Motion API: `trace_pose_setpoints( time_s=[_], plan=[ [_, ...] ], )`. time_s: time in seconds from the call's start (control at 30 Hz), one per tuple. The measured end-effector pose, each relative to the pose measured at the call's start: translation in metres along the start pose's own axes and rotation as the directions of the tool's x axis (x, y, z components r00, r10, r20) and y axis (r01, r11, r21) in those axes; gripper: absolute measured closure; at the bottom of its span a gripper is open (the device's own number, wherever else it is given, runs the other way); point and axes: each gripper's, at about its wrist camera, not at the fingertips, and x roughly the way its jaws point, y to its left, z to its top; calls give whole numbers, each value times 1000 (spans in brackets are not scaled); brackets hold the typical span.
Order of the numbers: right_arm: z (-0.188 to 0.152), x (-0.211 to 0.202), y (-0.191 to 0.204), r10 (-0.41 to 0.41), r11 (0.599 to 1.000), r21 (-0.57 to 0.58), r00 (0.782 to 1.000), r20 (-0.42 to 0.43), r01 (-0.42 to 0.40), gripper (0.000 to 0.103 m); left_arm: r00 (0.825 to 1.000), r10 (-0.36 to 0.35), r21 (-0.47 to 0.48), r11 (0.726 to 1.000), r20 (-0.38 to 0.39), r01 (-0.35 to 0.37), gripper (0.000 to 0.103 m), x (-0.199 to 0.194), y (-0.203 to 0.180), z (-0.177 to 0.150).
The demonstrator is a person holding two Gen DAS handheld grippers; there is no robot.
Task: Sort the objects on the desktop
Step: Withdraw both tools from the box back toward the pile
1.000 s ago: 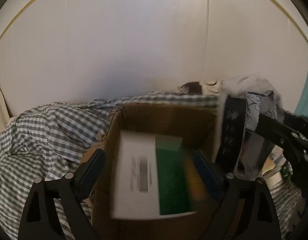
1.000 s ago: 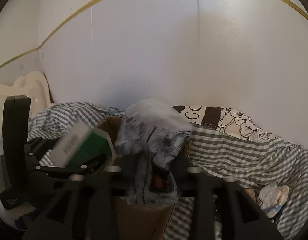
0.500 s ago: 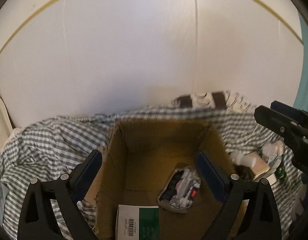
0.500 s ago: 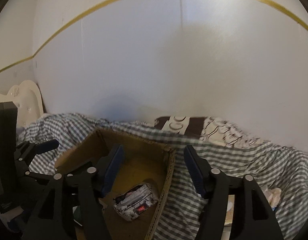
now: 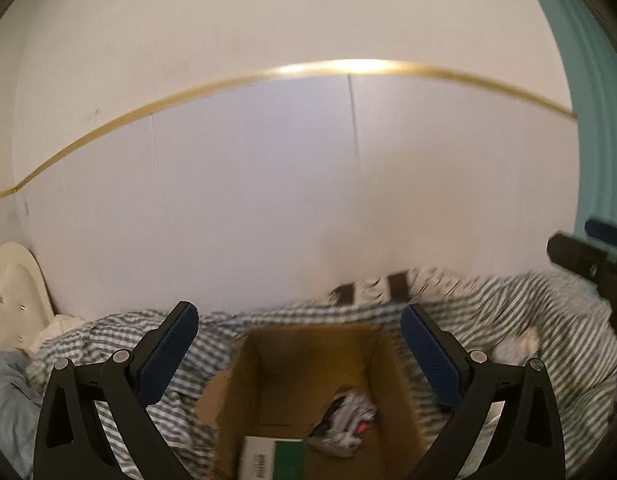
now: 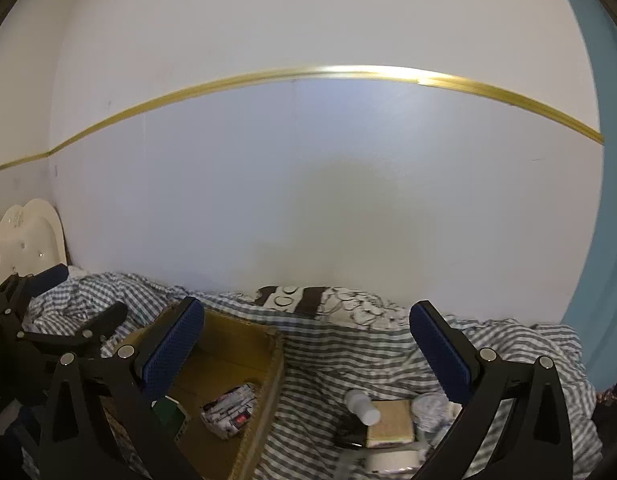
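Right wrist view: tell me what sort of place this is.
Probably a bedroom: a tufted headboard against the wall, rumpled checked bedding and a patterned pillow. The cardboard box sits on the bed.

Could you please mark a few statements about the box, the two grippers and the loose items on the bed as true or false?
1. The cardboard box holds a green and white carton and a crumpled patterned packet. True.
2. The left gripper is clamped on the carton. False: its fingers stand wide apart with nothing between them.
3. The right gripper is open and empty. True.
4. The box stands on a bare wooden desk. False: it sits on a grey and white checked bedcover.
5. A small white bottle lies outside the box, on the bedcover. True.
6. The wall behind is painted dark green. False: the wall is pale, with a gold strip across it.
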Motion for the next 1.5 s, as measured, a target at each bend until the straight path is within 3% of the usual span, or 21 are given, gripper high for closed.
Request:
trace_pose_setpoints(
  time_s=[0.1, 0.27, 0.43, 0.63, 0.8, 1.1, 1.5],
  plan=[
    [2, -22, -16, -23, 1000, 14, 1000, 14, 22, 0, 998, -53, -28, 998, 21, 53, 0, -15, -11, 10],
    [3, -53, -38, -75, 997, 5, 997, 32, 75, 0, 996, -87, 39, 996, 31, 86, 0, -33, -45, 20],
    [2, -87, -65, -102, 995, 24, 994, 47, 101, 0, 989, -147, 7, 989, 23, 147, 0, -45, -68, 25],
    [-10, -110, -91, -135, 991, 28, 990, 37, 134, 0, 986, -167, -37, 985, 5, 167, 0, -43, -93, 12],
    [-23, -118, -108, -144, 989, 39, 989, 20, 143, 0, 981, -187, -21, 982, -45, 186, 0, -33, -118, -2],
    [-54, -96, -134, -143, 987, 67, 988, -57, 147, 0, 966, -214, 17, 976, -145, 219, 0, -5, -160, -38],
    [-118, -24, -167, -122, 981, 122, 964, -235, 154, 0, 901, -273, 129, 935, -337, 331, 0, 45, -223, -113]
  ],
)
